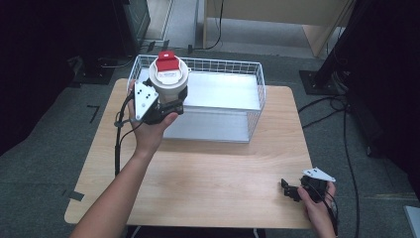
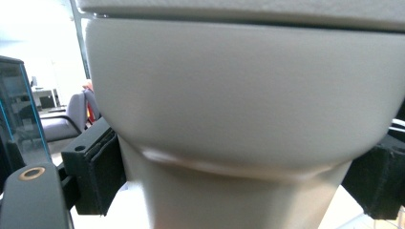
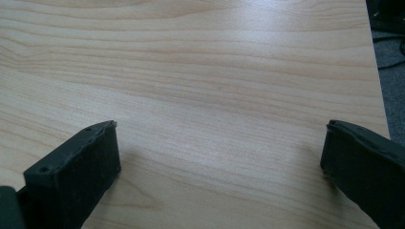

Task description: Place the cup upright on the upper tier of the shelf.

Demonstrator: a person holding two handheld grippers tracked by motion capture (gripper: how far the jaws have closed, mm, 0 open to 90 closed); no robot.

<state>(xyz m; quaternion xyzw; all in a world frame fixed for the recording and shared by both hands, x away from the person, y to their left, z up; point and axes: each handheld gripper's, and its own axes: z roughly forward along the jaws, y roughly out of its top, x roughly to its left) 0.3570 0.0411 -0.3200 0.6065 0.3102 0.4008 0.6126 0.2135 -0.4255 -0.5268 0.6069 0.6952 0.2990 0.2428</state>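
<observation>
A beige tumbler (image 1: 169, 82) with a white lid and a red flip cap is held upright in the air over the near left corner of the white wire basket (image 1: 257, 94). My left gripper (image 1: 166, 105) is shut on the tumbler's body below the lid. In the left gripper view the tumbler (image 2: 239, 105) looms close, and the black pads (image 2: 98, 167) press its narrower lower part from both sides. My right gripper (image 1: 289, 189) rests low at the table's near right corner, open. Its pads (image 3: 81, 167) stand wide apart over bare wood in the right gripper view.
The wire basket sits at the back of the wooden table (image 1: 198, 178), with a white liner at its bottom. Cables (image 1: 346, 148) run across the floor to the right of the table. Dark equipment stands at the back left and right.
</observation>
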